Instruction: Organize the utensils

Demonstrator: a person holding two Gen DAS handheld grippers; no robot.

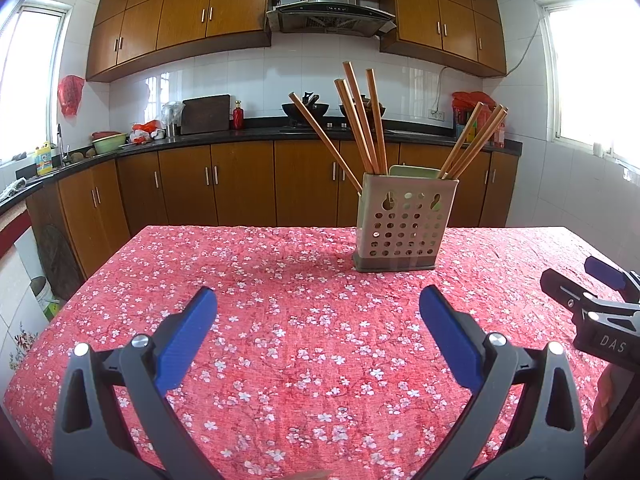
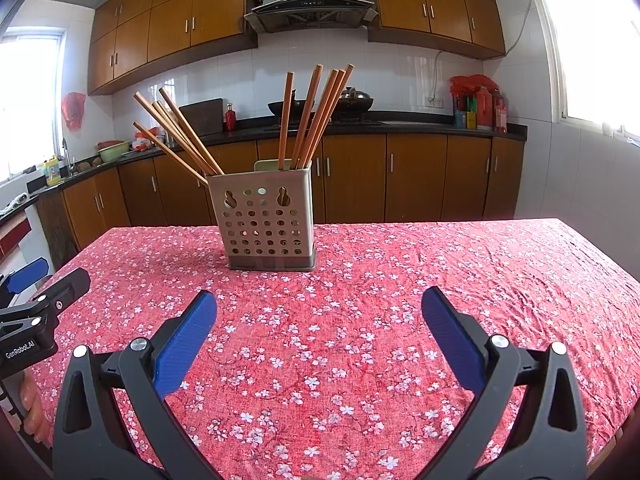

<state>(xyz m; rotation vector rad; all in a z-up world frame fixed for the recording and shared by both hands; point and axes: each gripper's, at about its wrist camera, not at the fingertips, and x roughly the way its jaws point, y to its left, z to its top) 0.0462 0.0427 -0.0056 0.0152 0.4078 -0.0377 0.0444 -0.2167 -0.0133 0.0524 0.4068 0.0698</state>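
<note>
A beige perforated utensil holder (image 1: 406,222) stands upright on the table with the red floral cloth (image 1: 280,340). Several wooden chopsticks (image 1: 362,120) stand in it, fanned into two bunches. In the right wrist view the holder (image 2: 266,222) and chopsticks (image 2: 316,116) sit ahead, left of centre. My left gripper (image 1: 318,306) is open and empty, low over the cloth, short of the holder. My right gripper (image 2: 320,306) is open and empty, also short of the holder. Each gripper shows at the edge of the other's view, the right (image 1: 600,312) and the left (image 2: 32,312).
Beyond the table's far edge (image 1: 320,227) run wooden base cabinets (image 1: 240,184) under a black counter with woks (image 1: 306,109), a cutting board (image 1: 206,114) and bottles (image 2: 486,110). The table's left edge (image 1: 76,292) drops to the floor.
</note>
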